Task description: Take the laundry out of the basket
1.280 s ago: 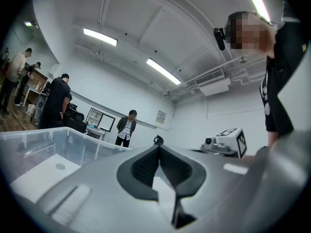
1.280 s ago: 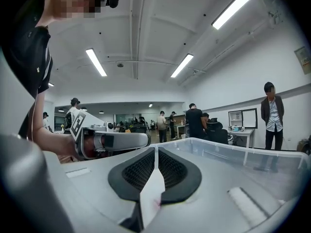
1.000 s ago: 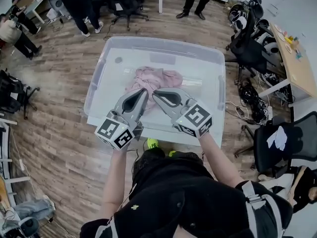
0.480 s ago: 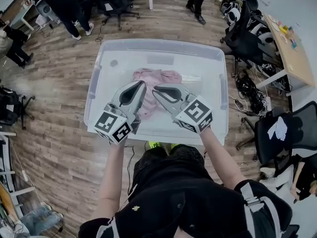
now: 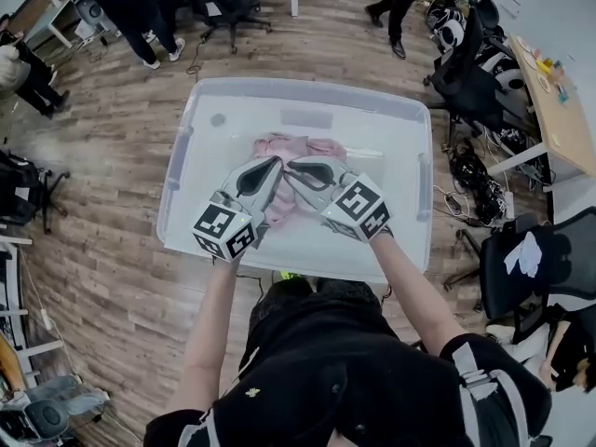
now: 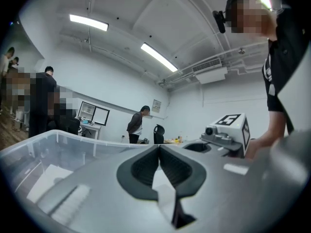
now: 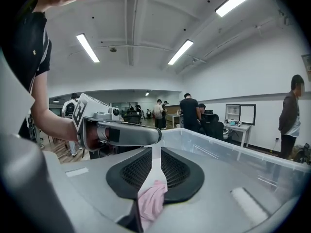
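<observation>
A pink garment (image 5: 300, 147) lies crumpled in the middle of a clear plastic bin (image 5: 307, 88) on the wood floor. Both grippers reach over the bin's near side, side by side, tips just above the garment's near edge. My left gripper (image 5: 274, 162) (image 6: 159, 147) is shut, pads together with nothing between them. My right gripper (image 5: 290, 167) (image 7: 154, 150) has just been opening: its pads stand a narrow slit apart. Pink cloth (image 7: 151, 198) shows through the lower end of that gap, not pinched by the pads. The bin's far wall (image 7: 233, 152) rises ahead of the right gripper.
Several people stand around the room's far side (image 5: 140, 17). Office chairs (image 5: 466, 73) and cables crowd the right of the bin, beside a wooden desk (image 5: 559, 110). A black chair (image 5: 540, 268) stands at the near right. A white label (image 5: 305, 117) lies on the bin's floor.
Both grippers have moved forward and down into the bin, so their tips now hang closer over the pink garment. The garment has not moved.
</observation>
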{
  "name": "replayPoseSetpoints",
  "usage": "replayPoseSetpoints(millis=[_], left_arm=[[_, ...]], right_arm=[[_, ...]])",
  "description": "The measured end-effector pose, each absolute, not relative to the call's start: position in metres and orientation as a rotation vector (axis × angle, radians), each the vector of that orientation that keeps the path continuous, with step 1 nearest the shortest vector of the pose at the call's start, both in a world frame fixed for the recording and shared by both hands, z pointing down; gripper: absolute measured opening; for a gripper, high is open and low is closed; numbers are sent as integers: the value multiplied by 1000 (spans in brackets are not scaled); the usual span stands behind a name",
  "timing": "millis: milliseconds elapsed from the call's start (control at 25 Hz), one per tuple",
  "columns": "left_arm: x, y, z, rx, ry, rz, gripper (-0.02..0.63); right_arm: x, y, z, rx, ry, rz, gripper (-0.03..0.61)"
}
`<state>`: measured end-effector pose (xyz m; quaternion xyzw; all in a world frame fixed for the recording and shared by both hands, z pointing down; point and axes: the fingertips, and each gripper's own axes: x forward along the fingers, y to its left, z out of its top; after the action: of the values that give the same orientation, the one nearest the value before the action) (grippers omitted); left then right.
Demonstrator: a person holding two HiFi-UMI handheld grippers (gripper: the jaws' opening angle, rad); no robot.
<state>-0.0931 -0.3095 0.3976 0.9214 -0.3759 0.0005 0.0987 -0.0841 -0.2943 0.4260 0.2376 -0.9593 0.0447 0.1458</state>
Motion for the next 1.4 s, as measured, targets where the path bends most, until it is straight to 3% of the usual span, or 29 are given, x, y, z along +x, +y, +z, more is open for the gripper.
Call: replayPoseSetpoints(millis=[160, 880, 1400], left_arm=[[-94, -326, 427, 2698, -1076, 83, 9], [-124, -394, 558, 2462, -1142, 434, 252], [-133, -419, 628, 2341, -1170, 569, 358]], right_arm=[[-91, -311, 457, 658, -2708, 176, 81], [-102, -363, 574, 585, -2509, 385, 192], [-102, -382, 639, 578, -2413, 509, 279]])
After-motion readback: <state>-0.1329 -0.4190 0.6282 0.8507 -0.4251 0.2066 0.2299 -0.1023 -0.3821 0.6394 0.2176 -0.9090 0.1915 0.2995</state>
